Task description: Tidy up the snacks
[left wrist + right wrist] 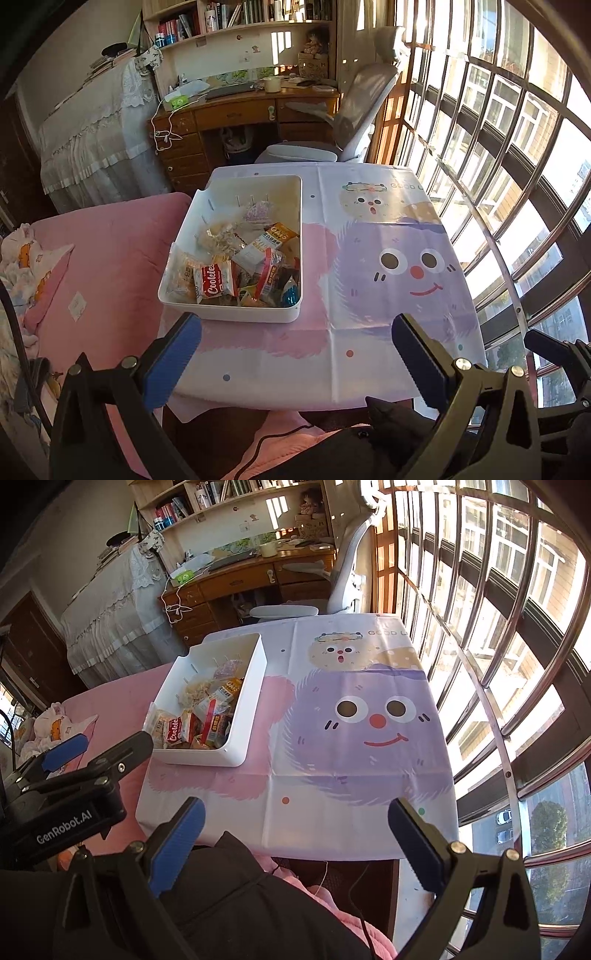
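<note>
A white plastic bin (232, 315) (246, 709) stands on the left part of a small table and holds several wrapped snacks, among them a red Cookies pack (216, 282) (173, 731). My left gripper (295, 345) hangs open over the table's near edge, just in front of the bin, nothing between its blue pads. My right gripper (295, 830) is open too, held over the near edge further right, empty. The left gripper (99, 747) also shows at the left of the right wrist view, beside the bin.
A cartoon tablecloth (388, 258) (354, 709) covers the table. A pink bed (110, 251) lies to the left. A grey office chair (351, 118) and a wooden desk (229, 114) stand behind. Barred windows (517, 147) run along the right. A dark sleeve (240, 904) is below.
</note>
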A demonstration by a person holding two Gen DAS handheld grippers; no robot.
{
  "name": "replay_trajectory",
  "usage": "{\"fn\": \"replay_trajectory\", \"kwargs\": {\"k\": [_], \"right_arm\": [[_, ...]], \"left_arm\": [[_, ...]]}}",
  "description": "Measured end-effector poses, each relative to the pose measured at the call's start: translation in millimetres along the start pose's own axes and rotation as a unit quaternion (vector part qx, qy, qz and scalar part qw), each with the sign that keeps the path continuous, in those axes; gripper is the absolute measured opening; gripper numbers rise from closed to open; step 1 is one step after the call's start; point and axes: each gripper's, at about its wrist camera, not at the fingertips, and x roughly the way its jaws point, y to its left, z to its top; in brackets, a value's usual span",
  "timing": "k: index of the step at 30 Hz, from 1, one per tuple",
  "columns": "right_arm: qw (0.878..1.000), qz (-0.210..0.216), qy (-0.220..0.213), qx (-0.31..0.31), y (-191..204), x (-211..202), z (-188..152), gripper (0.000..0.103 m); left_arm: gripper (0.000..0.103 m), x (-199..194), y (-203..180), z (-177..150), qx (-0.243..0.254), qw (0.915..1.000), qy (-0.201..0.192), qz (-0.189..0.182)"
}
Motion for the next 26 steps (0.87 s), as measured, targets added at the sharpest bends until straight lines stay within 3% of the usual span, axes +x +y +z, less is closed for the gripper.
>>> {"fn": "replay_trajectory", "kwargs": {"k": [26], "right_arm": [[1.0, 0.003, 0.014, 0.007, -7.8, 14.4, 10.0, 0.1]], "left_arm": [[0.102, 6.5, -4.3, 5.8, 0.004, 1.0, 0.004, 0.005]]}}
